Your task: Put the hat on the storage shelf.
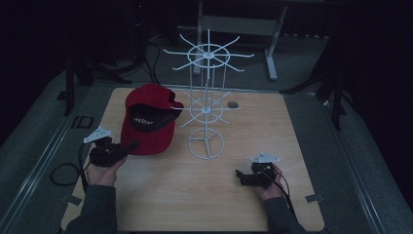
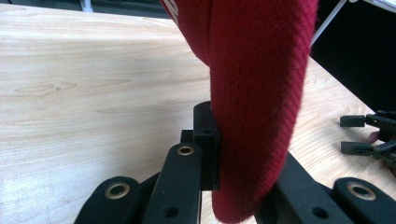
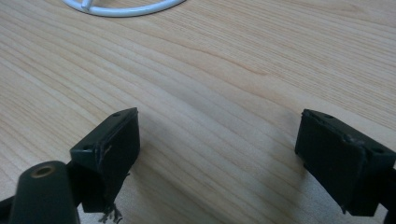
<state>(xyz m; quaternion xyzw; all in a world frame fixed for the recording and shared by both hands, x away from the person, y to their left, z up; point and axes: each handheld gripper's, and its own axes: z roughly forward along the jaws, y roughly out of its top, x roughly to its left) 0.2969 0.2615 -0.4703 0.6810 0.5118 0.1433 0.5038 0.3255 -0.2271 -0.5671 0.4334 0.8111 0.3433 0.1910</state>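
A red cap [image 1: 147, 118] with a dark lining lies on the wooden table [image 1: 243, 204] left of a white wire display stand [image 1: 208, 92]. My left gripper [image 1: 127, 146] is at the cap's near edge, shut on the brim [image 2: 254, 107], which runs between its jaws in the left gripper view. My right gripper [image 1: 239, 175] rests low over the table at the front right, open, with bare wood between its pads [image 3: 112, 144]. The stand's ring base [image 3: 123, 7] shows at the top of the right gripper view.
A small dark round object [image 1: 233, 104] lies on the table behind the stand. A cable [image 1: 63, 173] loops off the table's left edge. Desk legs [image 1: 270, 53] and dark stands rise beyond the far edge. My right gripper [image 2: 369, 135] appears far right in the left gripper view.
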